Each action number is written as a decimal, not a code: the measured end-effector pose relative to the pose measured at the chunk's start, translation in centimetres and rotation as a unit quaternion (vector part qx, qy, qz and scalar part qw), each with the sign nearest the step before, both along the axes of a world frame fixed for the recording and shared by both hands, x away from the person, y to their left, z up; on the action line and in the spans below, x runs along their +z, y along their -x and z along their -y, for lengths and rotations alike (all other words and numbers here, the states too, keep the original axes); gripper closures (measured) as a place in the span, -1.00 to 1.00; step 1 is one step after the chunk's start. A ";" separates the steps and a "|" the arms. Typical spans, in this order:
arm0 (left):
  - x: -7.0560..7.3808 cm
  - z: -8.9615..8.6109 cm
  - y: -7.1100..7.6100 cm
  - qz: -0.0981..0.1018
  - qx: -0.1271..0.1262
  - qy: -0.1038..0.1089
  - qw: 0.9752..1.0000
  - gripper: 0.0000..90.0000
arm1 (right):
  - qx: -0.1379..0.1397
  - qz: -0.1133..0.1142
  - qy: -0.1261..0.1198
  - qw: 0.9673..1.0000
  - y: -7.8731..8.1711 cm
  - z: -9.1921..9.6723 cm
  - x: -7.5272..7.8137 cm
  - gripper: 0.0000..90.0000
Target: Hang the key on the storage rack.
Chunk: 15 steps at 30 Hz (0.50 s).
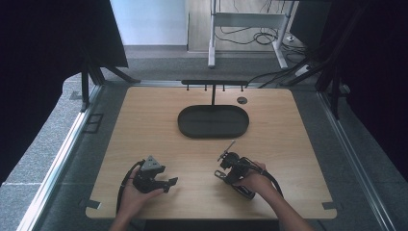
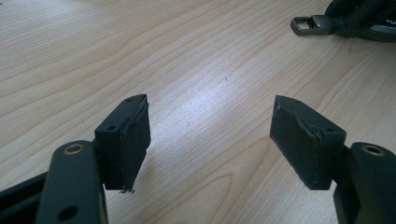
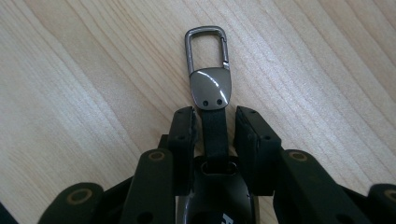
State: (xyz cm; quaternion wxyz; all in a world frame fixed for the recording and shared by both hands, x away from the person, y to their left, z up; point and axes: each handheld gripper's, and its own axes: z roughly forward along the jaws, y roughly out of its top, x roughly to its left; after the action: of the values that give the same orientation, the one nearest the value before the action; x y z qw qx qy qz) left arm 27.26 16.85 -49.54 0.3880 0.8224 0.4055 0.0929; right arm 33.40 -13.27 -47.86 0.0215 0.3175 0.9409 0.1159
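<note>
Here, a wooden table [image 1: 144,125] is seen from the high view, with a black oval tray [image 1: 213,121] set toward 12 o'clock of its middle and a thin black rack with small hooks [image 1: 214,83] standing just behind the tray at the far edge. The left gripper [image 1: 169,183] is held low in the person's left hand [image 1: 132,199] at about 7 o'clock of the table, its jaws pointed toward 3 o'clock. In the left gripper view its two black pads [image 2: 135,140] are seen wide apart, with bare wood grain between them and nothing held. The right gripper [image 1: 222,171] is held in the right hand [image 1: 255,183] at about 5 o'clock of the table, near the left gripper but clear of it. In the right gripper view a key fob is recorded between its jaws: a black strap [image 3: 215,133] runs up the centre line, capped by a glossy grey metal plate [image 3: 211,89] with two rivets, and a grey carabiner clip [image 3: 206,46] projects beyond the pads toward 12 o'clock, lying over the wood. The jaws are drawn close on either side of the strap, yet a narrow gap is visible on each side, so no firm clamping is noted. The same clip [image 2: 310,24] is seen at 1 o'clock of the left gripper view, resting on the table.
</note>
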 end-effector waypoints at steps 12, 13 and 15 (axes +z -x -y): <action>0.1 0.1 0.1 0.004 -0.002 -0.002 1.000 -0.33 | -0.006 -0.002 0.013 1.000 0.0 -0.5 0.0 0.70; 0.0 0.1 0.1 0.004 -0.002 -0.002 1.000 -0.33 | -0.007 -0.001 0.014 1.000 0.0 -0.5 0.0 0.72; 0.0 0.1 0.1 0.004 -0.002 -0.002 1.000 -0.33 | -0.008 -0.003 0.012 1.000 0.0 -0.5 0.0 0.73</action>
State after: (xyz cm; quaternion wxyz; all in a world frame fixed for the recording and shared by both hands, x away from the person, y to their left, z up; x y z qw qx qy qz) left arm 27.20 16.70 -49.51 0.3880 0.8236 0.4023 0.0960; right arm 33.40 -12.75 -47.81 0.0232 0.3247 0.9399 0.1035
